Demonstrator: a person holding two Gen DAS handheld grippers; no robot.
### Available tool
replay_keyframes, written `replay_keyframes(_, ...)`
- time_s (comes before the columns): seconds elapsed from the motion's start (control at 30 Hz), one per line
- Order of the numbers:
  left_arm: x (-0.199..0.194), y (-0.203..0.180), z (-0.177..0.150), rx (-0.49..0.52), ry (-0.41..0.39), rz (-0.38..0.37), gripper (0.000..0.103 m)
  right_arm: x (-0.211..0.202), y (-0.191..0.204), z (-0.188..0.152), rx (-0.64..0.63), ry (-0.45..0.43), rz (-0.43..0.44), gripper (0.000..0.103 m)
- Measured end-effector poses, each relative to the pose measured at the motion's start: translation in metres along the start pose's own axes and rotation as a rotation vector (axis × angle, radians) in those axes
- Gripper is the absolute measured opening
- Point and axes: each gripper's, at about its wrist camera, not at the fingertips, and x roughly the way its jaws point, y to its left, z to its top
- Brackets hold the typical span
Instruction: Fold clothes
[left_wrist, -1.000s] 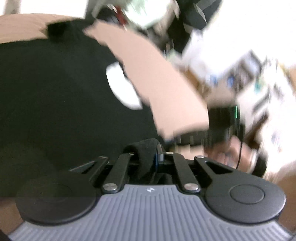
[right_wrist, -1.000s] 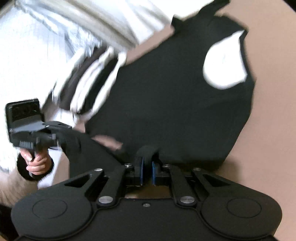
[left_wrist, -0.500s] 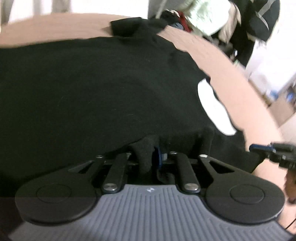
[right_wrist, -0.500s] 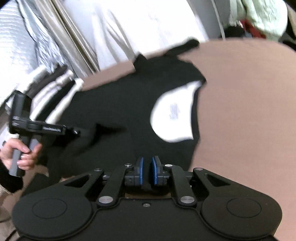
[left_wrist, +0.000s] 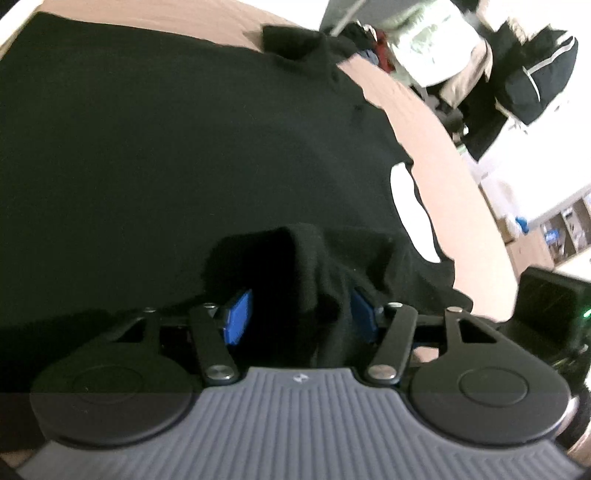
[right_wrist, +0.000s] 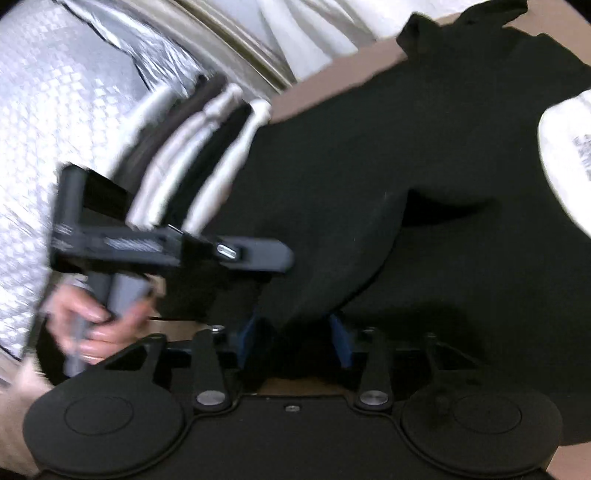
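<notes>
A black garment (left_wrist: 184, 155) with a white patch (left_wrist: 410, 214) lies spread on a tan surface (left_wrist: 454, 177). My left gripper (left_wrist: 301, 317) hangs low over its near edge. Its jaws are opening, and a slack hump of black cloth sits between the blue pads (left_wrist: 238, 319) without being pressed. In the right wrist view the same garment (right_wrist: 424, 155) and white patch (right_wrist: 565, 162) show. The jaws of my right gripper (right_wrist: 295, 339) are opening too, with a loose fold of cloth between them. The left gripper (right_wrist: 166, 251), held by a hand (right_wrist: 92, 317), is at the left of that view.
A stack of folded black and white clothes (right_wrist: 192, 155) lies beside the garment's far left edge, against silver quilted material (right_wrist: 55, 110). Beyond the tan surface are piled clothes and a dark bag (left_wrist: 535, 66). The right gripper's body (left_wrist: 546, 306) shows at the left wrist view's right edge.
Both grippers were shut on folds of black cloth; both pairs of jaws now stand apart with the cloth slack between. The left gripper has sunk closer to the garment. The right one swung sideways.
</notes>
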Motion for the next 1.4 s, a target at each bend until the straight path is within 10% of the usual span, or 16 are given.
replay_keyframes(0.17,-0.009,0.003,-0.002,0.023,-0.046,-0.019,0.056,0.004,0.003,-0.001,-0.005,-0.053,0.014,0.049)
replay_keyframes(0.23,-0.007,0.000,0.000,0.038,-0.057,-0.015,0.053,0.003,0.009,0.006,-0.072,-0.104,0.011,0.005)
replay_keyframes(0.6,-0.016,0.007,0.004,0.000,-0.128,-0.159,0.056,-0.019,0.016,0.084,-0.198,-0.285,-0.087,0.005)
replay_keyframes(0.87,0.018,0.003,0.001,-0.060,-0.030,-0.071,0.085,-0.002,-0.029,0.119,-0.031,-0.159,-0.251,0.017)
replay_keyframes(1.03,-0.006,-0.030,0.005,0.114,-0.114,0.023,0.085,-0.034,-0.043,0.094,-0.008,-0.154,-0.281,0.047)
replay_keyframes(1.2,-0.021,-0.071,0.003,0.289,-0.154,0.004,0.083,-0.067,-0.052,0.053,-0.077,-0.103,-0.232,0.047)
replay_keyframes(1.4,0.021,-0.097,-0.015,0.361,-0.013,0.045,0.085,-0.077,-0.058,0.017,-0.102,-0.056,-0.227,0.048)
